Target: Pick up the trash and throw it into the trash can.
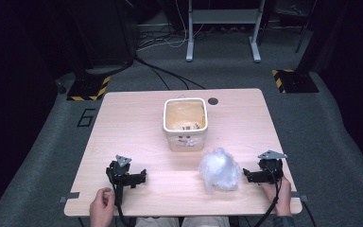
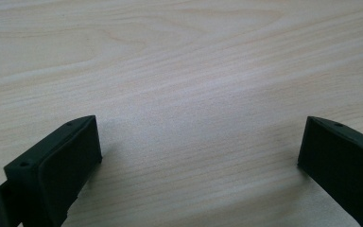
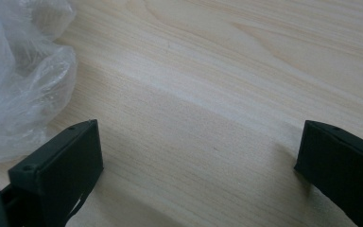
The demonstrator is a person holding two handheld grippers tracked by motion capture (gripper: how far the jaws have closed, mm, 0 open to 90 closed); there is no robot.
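Both hands sit at the near edge of the table (image 1: 123, 118), each resting a claw on the wood. Right claw (image 1: 246, 176) first: jaws spread wide, nothing between them, just bare wood grain in the right gripper view. Immediately beside its tip is the crumpled clear plastic bag (image 1: 220, 169); in the right gripper view the bag (image 3: 19, 80) bulges just past one jaw, close to touching it, but it isn't gripped.

Left claw (image 1: 142, 177) is the same story: jaws wide apart, holding nothing, only tabletop in front of it. The bag is well off to that claw's right, with bare wood between them.

Farther out from both claws, toward the middle of the table, there's a white bin (image 1: 185, 124), open top, with a bit of something small lying at the bottom (too small to tell what). It stands just beyond the bag, closer to the bag than to the left claw.

So progress-wise, my read is basically zero done yet. Looks like the bag is meant to go in or onto the bin, and nobody's grabbed it. Everything's left: grip, lift, carry over.
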